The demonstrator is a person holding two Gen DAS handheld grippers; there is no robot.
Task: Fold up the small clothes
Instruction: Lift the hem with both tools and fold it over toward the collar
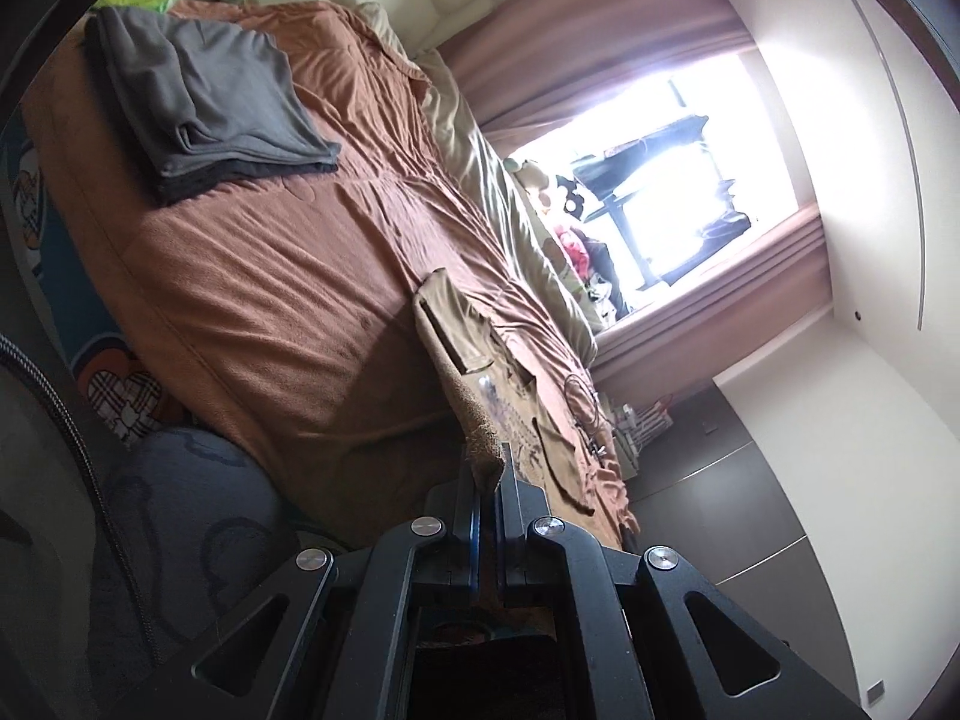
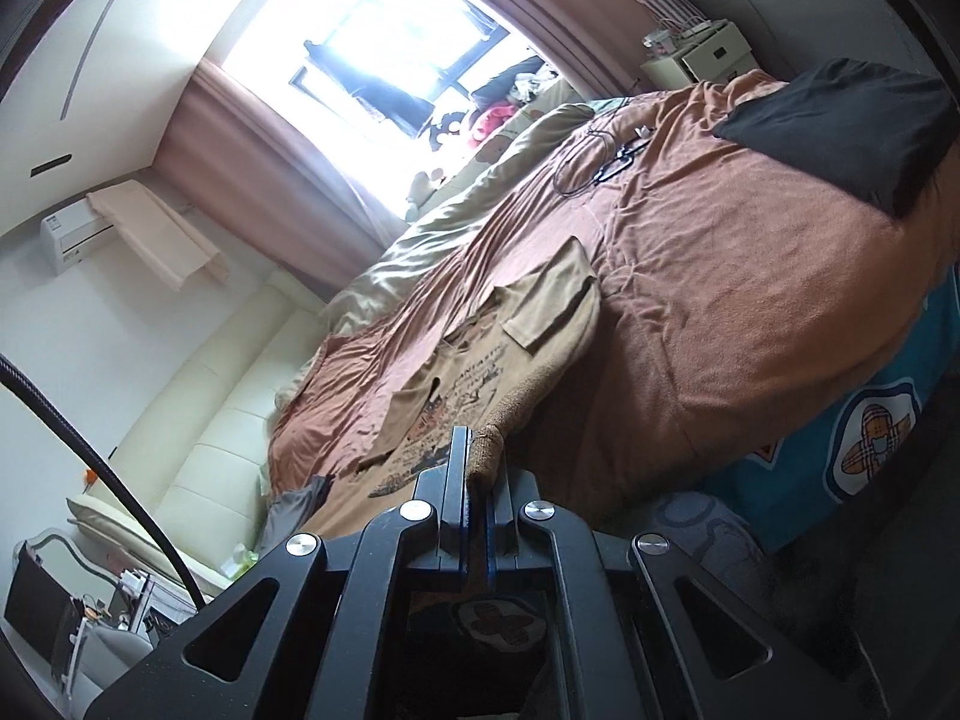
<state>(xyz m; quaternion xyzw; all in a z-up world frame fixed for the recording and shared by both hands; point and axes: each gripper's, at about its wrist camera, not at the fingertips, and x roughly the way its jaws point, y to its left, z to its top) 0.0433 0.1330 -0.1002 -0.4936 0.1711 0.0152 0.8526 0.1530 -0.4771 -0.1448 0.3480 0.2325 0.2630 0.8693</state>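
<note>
The left claw (image 1: 487, 468) is clamped tight on the ribbed hem of a tan printed shirt (image 1: 462, 330); the right claw (image 2: 480, 456) is closed just as fully on the same hem, seen from its own camera as the tan printed shirt (image 2: 528, 312); the two holds sit at separate places along that edge, which I judge is meant to lift the bottom of the garment as one straight line and carry it over the body for a fold; the rest of the shirt lies spread on the bed (image 1: 270, 276), print side up, with at least one sleeve turned in over the chest, so the fold in hand looks like a later one.

Far left in the left view, a stack of folded grey clothes (image 1: 204, 102) rests well apart from the shirt, probably finished pieces kept out of the working area; in the right view a dark cloth (image 2: 840, 120) lies near the far right corner of the bed, and a black cable (image 2: 594, 162) lies coiled beyond the shirt.

The hem between the two claws is hidden by the claw bodies; the shirt's print is too small to read; the window glare washes out whatever stands on the sill.
</note>
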